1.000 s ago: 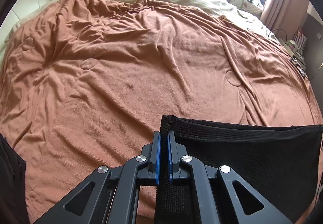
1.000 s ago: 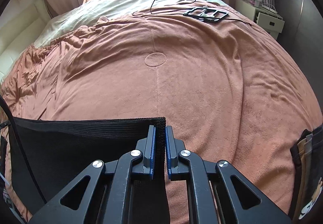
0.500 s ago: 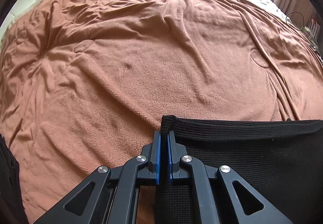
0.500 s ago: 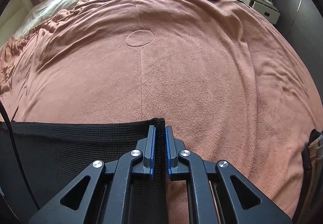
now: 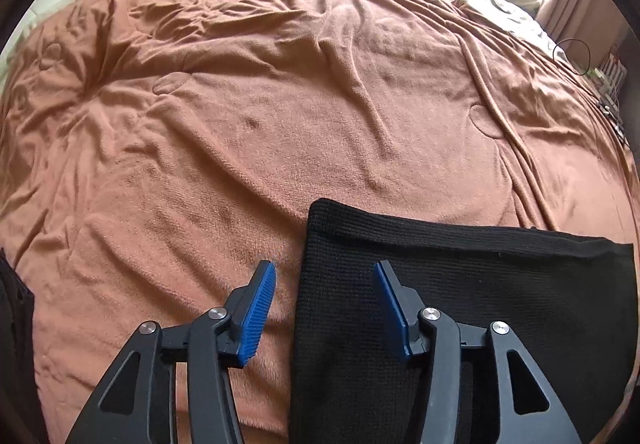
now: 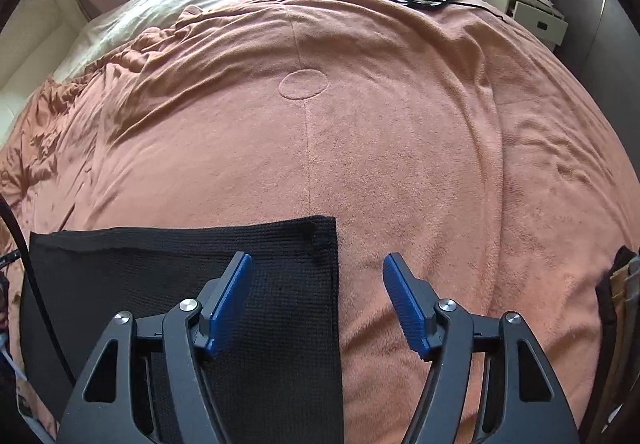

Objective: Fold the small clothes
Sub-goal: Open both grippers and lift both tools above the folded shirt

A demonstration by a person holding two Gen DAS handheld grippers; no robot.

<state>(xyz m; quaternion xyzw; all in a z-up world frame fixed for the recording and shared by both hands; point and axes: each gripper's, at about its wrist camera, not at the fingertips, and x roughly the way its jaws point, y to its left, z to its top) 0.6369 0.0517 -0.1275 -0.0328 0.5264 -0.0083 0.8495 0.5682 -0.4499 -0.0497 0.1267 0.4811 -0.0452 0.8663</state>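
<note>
1. Left hand-held gripper (image 5: 324, 276): matte black frame with two fingers, each arm pierced by a triangular cut-out.
2. Finger pads (image 5: 258, 314) are blue and finely ribbed.
3. Round silver screws (image 5: 217, 313) sit at the linkage joints.
4. Right hand-held gripper (image 6: 317, 268): same black build, blue ribbed pads (image 6: 230, 304), silver screws (image 6: 446, 305).

Black knit garment (image 5: 460, 284) lying flat, spread on brown blanket (image 5: 280, 124).
</note>
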